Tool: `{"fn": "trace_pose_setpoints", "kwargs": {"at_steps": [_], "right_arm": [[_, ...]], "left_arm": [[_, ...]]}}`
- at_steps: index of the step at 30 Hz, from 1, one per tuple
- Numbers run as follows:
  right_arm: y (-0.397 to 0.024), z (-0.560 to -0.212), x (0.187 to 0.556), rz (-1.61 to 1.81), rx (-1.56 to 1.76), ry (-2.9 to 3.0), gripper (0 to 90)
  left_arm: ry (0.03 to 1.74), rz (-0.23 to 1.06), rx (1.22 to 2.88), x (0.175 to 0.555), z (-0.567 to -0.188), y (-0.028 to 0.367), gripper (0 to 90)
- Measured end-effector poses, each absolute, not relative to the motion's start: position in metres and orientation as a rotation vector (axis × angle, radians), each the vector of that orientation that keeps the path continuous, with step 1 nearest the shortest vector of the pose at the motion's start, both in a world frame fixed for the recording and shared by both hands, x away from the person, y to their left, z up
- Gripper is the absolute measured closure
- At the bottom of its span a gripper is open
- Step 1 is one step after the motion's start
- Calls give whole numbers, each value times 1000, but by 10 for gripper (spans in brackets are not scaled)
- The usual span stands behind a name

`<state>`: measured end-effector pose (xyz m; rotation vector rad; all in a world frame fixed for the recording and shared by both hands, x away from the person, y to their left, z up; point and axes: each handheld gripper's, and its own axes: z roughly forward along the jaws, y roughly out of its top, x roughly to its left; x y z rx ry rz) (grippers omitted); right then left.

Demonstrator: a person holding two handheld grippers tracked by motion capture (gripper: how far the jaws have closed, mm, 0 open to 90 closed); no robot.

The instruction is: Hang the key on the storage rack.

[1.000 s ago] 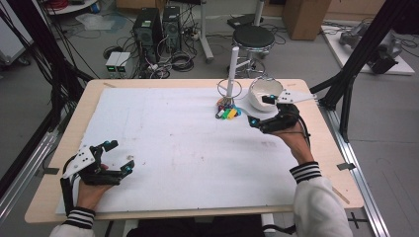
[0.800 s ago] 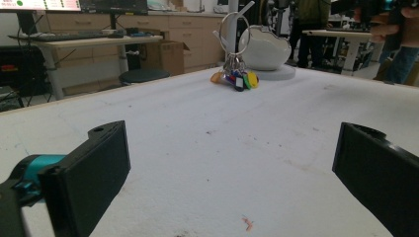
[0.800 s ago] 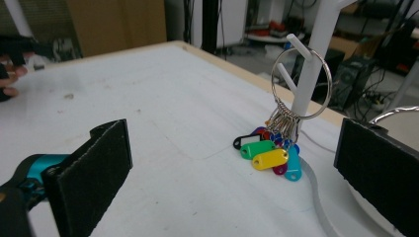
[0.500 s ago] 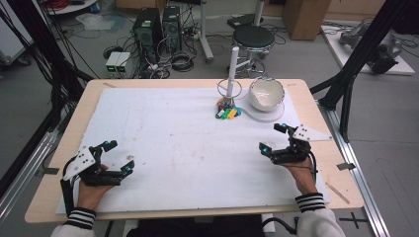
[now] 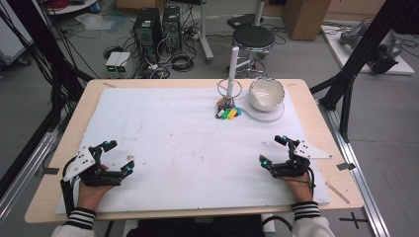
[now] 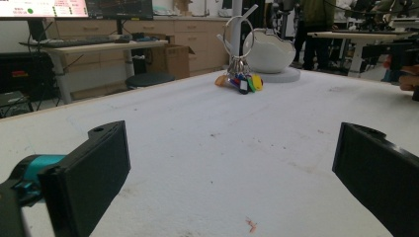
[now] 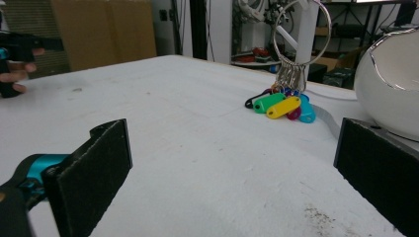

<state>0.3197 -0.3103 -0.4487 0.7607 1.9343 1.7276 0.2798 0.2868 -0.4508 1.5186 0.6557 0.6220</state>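
Right gripper (image 5: pixel 274 150): you had pulled it back from the key bunch at the far side of the table to the near edge at about 5 o'clock, well apart from everything; its jaws stood wide apart, holding nothing.

Left gripper (image 5: pixel 114 157): it rested at about 7 o'clock near your edge, in the same spot as a second earlier, jaws spread and empty.

Key tags (image 5: pixel 228 112): the coloured bunch lay on the white mat at roughly 1 o'clock, touching the foot of the stand (green, yellow and blue tags showed clearly in the right gripper view (image 7: pixel 281 105)).

Ring (image 7: pixel 302 30): the large metal ring hung on the white stand (image 5: pixel 231 73), with the small rings and tags trailing down from it to the mat.

Bowl (image 5: pixel 266 93): it sat on its white round base just beside the stand, at the stand's 3 o'clock.

What the change meant: with your right hand withdrawn and open, the ring appeared released onto the stand, so the hanging looked done (both hands read as parked).

Mat (image 5: pixel 178 148): bare between your two grippers.
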Motion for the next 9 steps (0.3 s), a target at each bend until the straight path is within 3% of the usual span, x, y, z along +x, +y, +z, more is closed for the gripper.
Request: {"fn": "trace_pose_setpoints", "kwargs": {"at_steps": [9], "right_arm": [[-311,-449,317,1726,756,1906,8]], "left_arm": [[658,626,1513,279,-451,287,17]]}}
